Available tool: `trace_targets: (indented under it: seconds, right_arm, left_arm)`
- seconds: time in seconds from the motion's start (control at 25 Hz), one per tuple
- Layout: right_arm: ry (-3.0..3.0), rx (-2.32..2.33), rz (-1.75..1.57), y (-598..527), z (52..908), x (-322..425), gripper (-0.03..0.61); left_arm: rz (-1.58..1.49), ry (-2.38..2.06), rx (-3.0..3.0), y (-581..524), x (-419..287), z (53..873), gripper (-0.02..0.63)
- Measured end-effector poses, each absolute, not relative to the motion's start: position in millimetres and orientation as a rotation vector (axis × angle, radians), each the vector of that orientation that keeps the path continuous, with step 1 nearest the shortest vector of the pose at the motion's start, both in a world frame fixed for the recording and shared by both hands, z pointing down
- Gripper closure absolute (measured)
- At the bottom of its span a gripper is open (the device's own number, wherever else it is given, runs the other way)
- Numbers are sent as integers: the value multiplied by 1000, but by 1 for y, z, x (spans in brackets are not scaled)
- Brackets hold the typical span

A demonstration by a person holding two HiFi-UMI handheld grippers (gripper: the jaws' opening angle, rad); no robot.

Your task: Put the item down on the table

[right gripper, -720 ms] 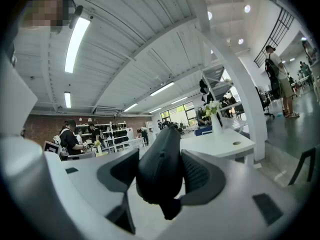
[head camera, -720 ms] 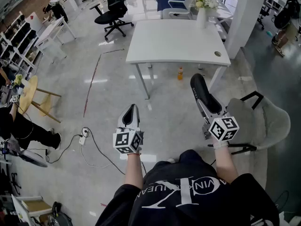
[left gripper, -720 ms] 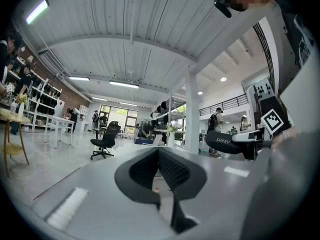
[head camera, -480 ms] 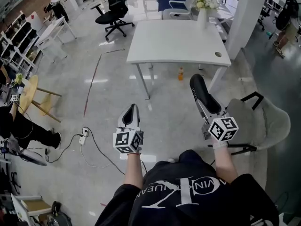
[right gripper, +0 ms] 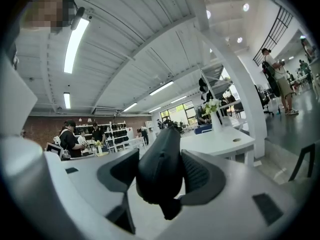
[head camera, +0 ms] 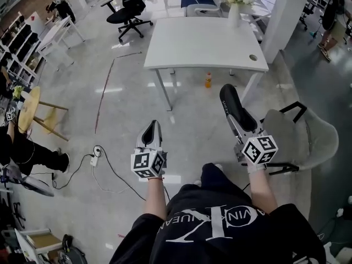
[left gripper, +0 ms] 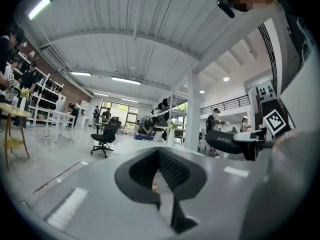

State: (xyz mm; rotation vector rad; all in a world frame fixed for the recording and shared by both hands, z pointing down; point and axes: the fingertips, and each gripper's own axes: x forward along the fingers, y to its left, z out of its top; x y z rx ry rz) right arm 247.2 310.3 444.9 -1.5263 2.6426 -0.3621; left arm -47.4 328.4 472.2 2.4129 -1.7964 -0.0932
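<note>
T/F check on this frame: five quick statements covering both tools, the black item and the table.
1. The right tool grips a black item. True.
2. The black item lies on the white table. False: it is held over the floor, short of the table.
3. The left tool holds nothing. True.
4. The vase stands at the table's near edge. False: it is at the far edge.
5. An orange bottle stands on the floor by the table. True.

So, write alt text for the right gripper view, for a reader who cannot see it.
The right tongs grip a black oblong item. Beyond stand a white table with a flower vase, and people by shelves.
</note>
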Motion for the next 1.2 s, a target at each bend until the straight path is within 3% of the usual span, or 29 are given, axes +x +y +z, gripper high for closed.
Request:
trace_targets:
  seconds: [0.4, 1.2]
  right_arm:
    - [2633, -1508, -423, 286, 458, 237, 307]
    - [2748, -1356, -487, 75, 459, 164, 307]
  left_arm:
    - [-70, -1770, 2383, 312, -56, 490, 603]
    - [-34, -1851, 2326, 132, -113, 478, 603]
